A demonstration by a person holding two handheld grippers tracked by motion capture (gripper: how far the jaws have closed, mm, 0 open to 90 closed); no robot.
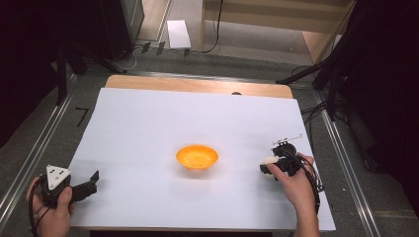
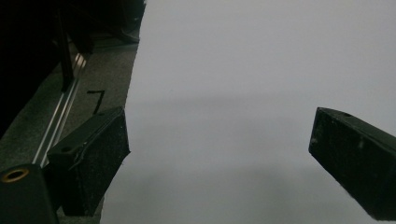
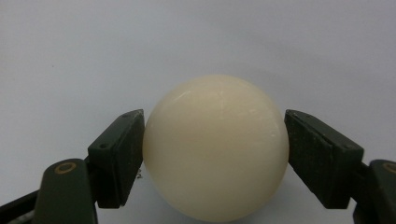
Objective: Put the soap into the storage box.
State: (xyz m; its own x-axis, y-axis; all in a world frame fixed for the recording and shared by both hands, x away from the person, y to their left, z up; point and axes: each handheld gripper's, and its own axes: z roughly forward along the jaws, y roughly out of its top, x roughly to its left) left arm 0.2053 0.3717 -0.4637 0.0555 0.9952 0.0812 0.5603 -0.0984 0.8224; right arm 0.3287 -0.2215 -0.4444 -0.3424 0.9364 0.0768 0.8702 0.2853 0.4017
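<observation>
An orange bowl (image 1: 197,156) sits near the middle of the white sheet (image 1: 148,128). To its right, my right gripper (image 1: 268,165) is shut on a cream ball (image 1: 269,161), low over the sheet. In the right gripper view the ball (image 3: 215,147) fills the gap, with both black pads (image 3: 119,156) pressed against its sides. My left gripper (image 1: 90,181) rests at the sheet's front left edge, held by a hand, pointing right. Its jaws stand wide apart in the left gripper view (image 2: 219,158), with only white sheet between them.
The sheet covers a wooden table (image 1: 197,85) whose far edge shows. Metal rails (image 1: 29,158) run along both sides on grey floor. Dark stands and cables (image 1: 316,113) crowd the right side, and a white box (image 1: 178,33) lies on the floor beyond.
</observation>
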